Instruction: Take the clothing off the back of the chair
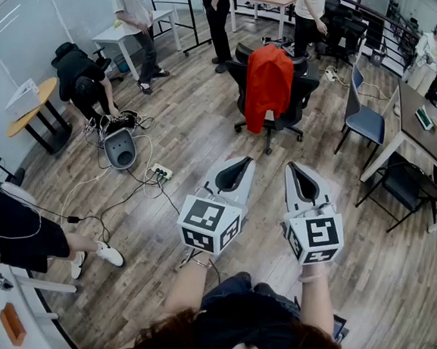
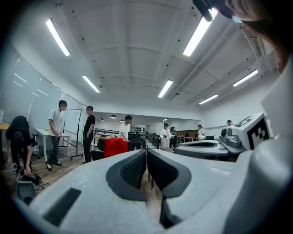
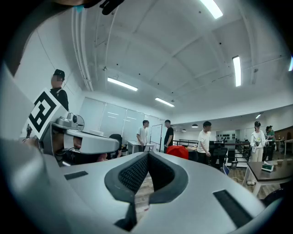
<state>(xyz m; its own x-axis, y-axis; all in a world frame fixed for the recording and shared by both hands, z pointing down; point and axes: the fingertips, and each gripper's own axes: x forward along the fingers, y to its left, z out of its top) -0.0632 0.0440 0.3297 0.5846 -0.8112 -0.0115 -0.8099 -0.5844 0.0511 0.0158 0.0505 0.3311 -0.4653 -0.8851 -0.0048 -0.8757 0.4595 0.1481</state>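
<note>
Draped over the back of the black chair (image 1: 304, 92): red clothing (image 1: 268, 87), hanging down the backrest, not yet touched. Nothing of the task done so far. All left to do: closing in on the chair, gripping the cloth, lifting it clear of the backrest. Well short of the chair, side by side and aimed level towards it: left gripper (image 1: 240, 164) and right gripper (image 1: 301, 172), jaws pressed together on both, nothing between them
</note>
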